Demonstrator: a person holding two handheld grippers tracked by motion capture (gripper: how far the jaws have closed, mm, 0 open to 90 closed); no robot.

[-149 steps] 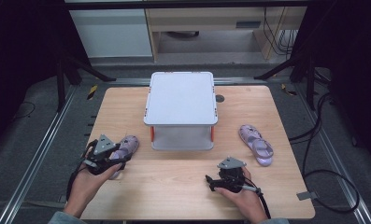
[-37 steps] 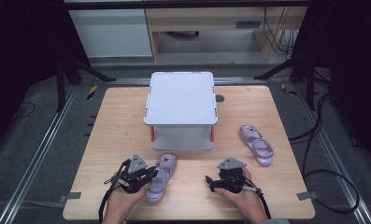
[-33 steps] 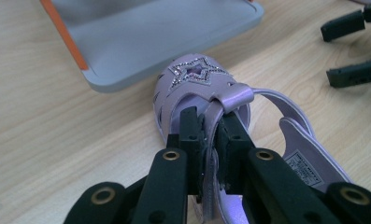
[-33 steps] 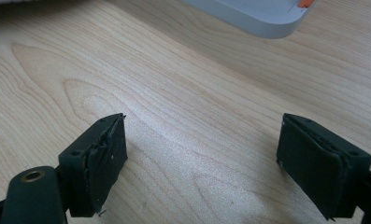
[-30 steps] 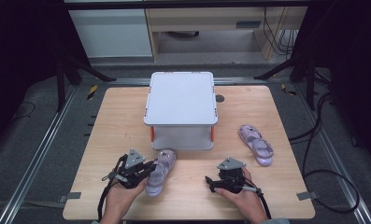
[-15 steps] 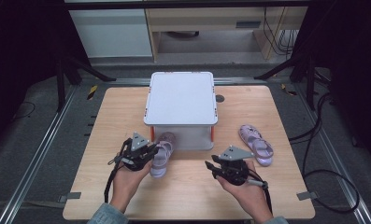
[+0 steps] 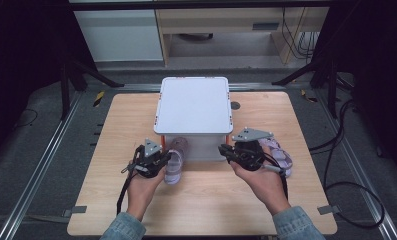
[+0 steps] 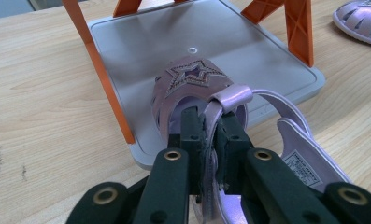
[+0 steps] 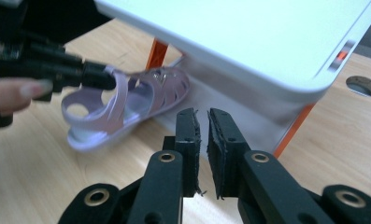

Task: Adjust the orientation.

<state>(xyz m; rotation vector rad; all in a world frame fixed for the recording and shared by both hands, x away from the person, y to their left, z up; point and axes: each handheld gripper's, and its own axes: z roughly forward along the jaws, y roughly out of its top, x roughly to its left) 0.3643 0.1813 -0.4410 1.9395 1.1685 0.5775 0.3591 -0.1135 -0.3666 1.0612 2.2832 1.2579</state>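
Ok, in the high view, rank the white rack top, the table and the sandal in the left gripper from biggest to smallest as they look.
1. table, largest.
2. white rack top.
3. sandal clamped in the left gripper, smallest by far, partly tucked under the rack.

The rack top sits nearer the camera, but the order is plain.

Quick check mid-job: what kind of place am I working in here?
Probably a lab recording rig, not a home: a light wooden table on dark matting, black tripod legs flanking it, loose cables across the floor and office cabinets behind.
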